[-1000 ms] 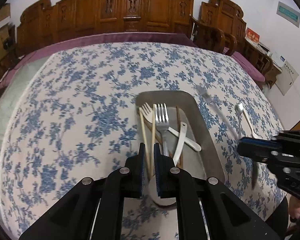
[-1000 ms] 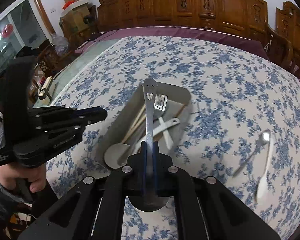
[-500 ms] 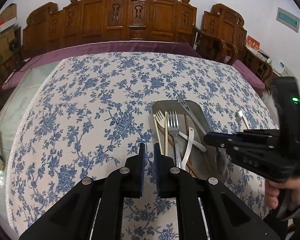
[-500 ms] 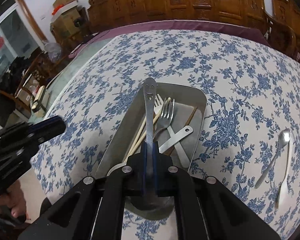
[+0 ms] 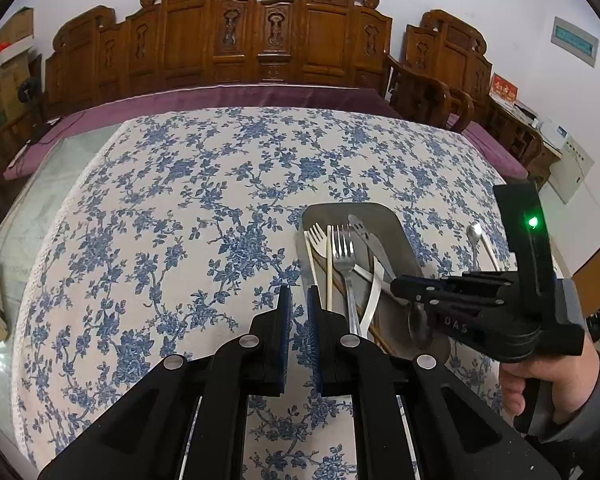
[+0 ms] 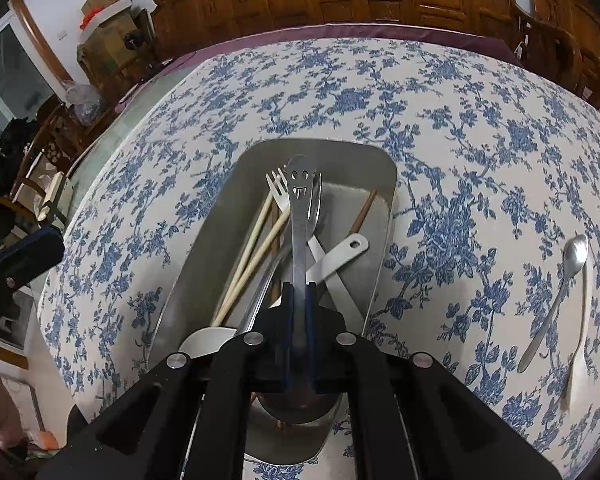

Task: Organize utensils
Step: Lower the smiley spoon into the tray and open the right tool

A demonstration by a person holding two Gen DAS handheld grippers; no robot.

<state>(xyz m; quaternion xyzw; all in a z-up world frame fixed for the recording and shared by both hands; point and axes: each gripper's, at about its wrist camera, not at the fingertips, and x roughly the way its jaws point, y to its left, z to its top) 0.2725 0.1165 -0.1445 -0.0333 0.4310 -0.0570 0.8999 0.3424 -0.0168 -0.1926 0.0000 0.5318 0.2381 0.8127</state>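
Note:
A steel tray (image 6: 382, 168) lies on the blue-flowered tablecloth. It holds forks (image 5: 344, 256), pale chopsticks (image 6: 252, 256) and a white-handled utensil (image 6: 340, 256). My right gripper (image 6: 299, 292) is shut on a steel spoon with a smiley-face handle (image 6: 300, 200), low over the tray, handle pointing away and bowl under the fingers. The left wrist view shows that gripper (image 5: 400, 284) over the tray's near right part. My left gripper (image 5: 297, 300) is shut and empty, above the cloth just left of the tray (image 5: 396, 224). A steel spoon (image 6: 556, 300) and a white spoon (image 6: 578, 344) lie on the cloth to the right.
Carved wooden chairs (image 5: 268, 40) line the far side of the round table. Cardboard boxes (image 6: 108, 28) and clutter stand at the left. A person's hand (image 5: 548, 384) holds the right gripper's handle. Bare cloth (image 5: 160, 240) stretches left of the tray.
My right gripper has come down over the tray with the smiley spoon in it. My left gripper has drawn back off the tray to its left side, still shut.

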